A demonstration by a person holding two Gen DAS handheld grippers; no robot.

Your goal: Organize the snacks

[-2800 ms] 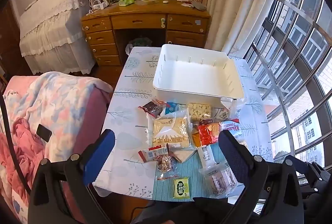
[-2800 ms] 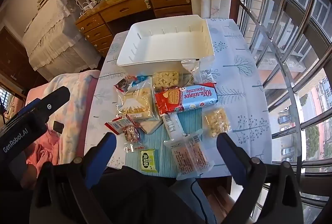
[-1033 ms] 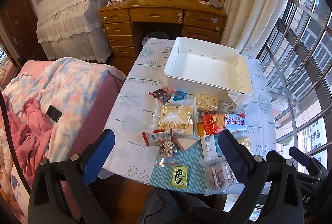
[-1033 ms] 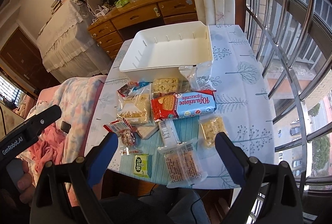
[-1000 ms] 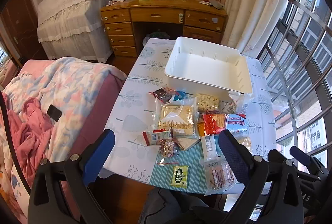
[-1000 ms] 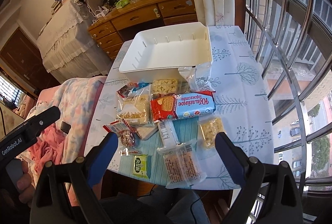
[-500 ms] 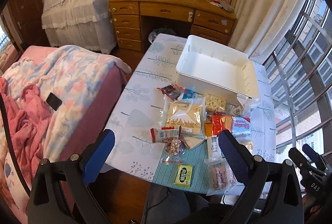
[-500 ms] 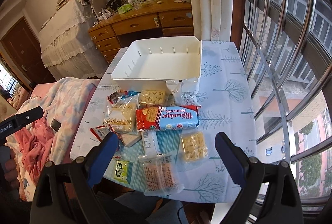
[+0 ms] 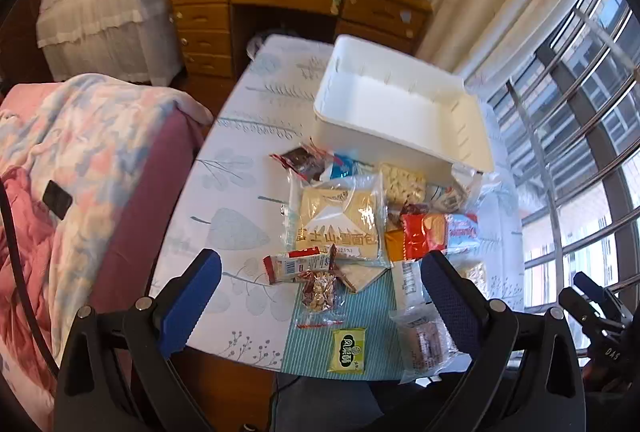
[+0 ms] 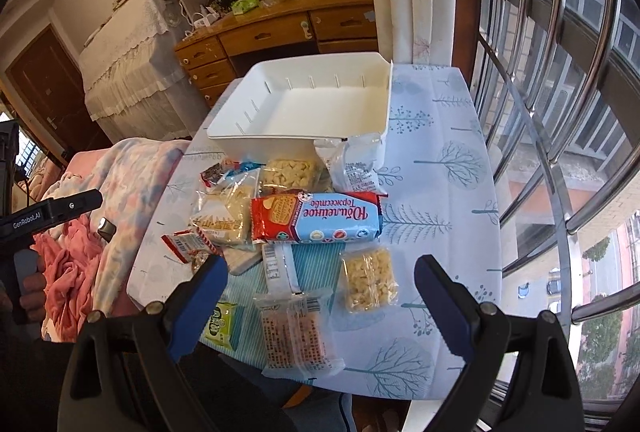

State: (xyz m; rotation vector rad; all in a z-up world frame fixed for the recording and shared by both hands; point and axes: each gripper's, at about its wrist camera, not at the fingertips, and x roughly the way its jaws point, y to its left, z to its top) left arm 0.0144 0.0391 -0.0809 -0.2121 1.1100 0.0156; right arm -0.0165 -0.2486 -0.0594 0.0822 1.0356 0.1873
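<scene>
The snacks lie heaped mid-table just before the white bin (image 10: 304,112), which holds nothing. A red-and-blue biscuit pack (image 10: 316,218) bears Cyrillic print; a clear bread bag (image 9: 338,228) carries Chinese characters; a small green packet (image 9: 347,350) sits nearest. Left gripper (image 9: 320,308) and right gripper (image 10: 320,296) both hover spread wide, holding nothing.

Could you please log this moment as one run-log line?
left gripper: open, empty | right gripper: open, empty | white bin: empty | snacks: on table
</scene>
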